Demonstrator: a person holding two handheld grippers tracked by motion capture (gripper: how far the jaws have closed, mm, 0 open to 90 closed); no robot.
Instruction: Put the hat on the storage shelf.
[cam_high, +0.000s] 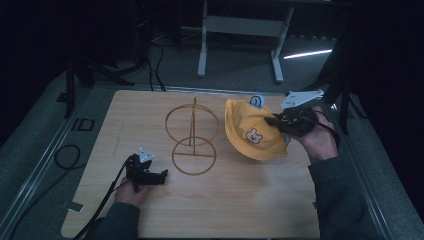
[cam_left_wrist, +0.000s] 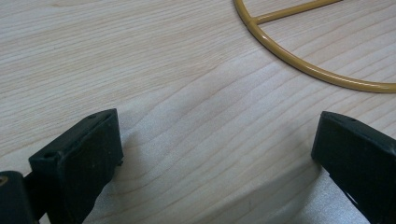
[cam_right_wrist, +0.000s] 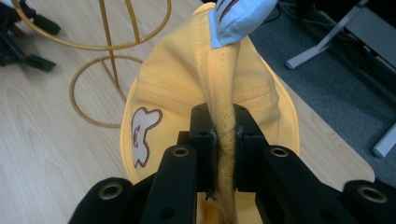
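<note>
Right hand-held gripper pinching yellow hat, fold hidden between jaws

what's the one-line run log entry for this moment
right tongs shut on hat | left tongs open on table | stand bare

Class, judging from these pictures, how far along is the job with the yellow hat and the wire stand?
Done: the right gripper has pinched a fold of the yellow hat and holds it beside the wire stand. In hand: carrying it. Left: seating the hat on the stand's bare top ring. The left gripper rests open on the table.
</note>
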